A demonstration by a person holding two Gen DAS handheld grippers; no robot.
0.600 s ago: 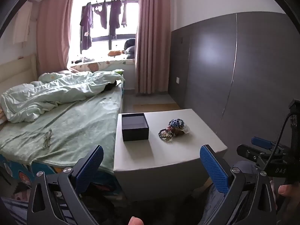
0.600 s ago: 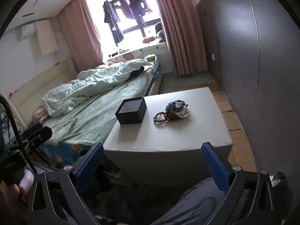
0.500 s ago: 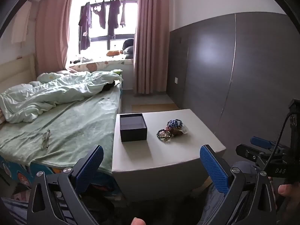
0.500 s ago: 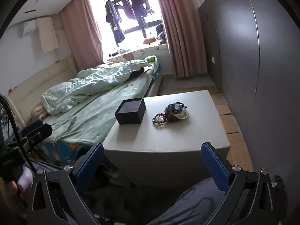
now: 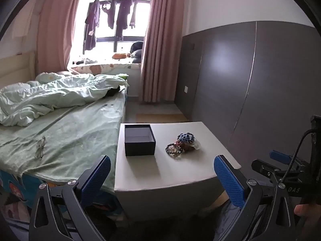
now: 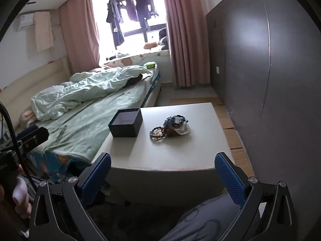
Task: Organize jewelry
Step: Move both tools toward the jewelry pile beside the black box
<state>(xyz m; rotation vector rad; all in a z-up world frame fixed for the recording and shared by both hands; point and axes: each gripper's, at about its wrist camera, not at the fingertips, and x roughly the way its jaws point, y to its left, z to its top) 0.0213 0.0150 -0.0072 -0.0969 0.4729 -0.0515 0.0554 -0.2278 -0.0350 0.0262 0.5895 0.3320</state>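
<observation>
Both grippers, left gripper [image 5: 162,177] and right gripper [image 6: 163,175], have drifted closer to the worktop [image 5: 186,170], jaws spread wide, empty; jewelry pile [image 5: 182,144] sits beside the open box [image 5: 139,140]; nothing sorted yet

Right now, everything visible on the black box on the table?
The black box is square, lidless and open at the top, matte dark outside with a paler lining, and looks empty. It sits upright on the white table near the edge beside the bed, clear of the pile of beaded bracelets to its right. Neither gripper touches it.
</observation>
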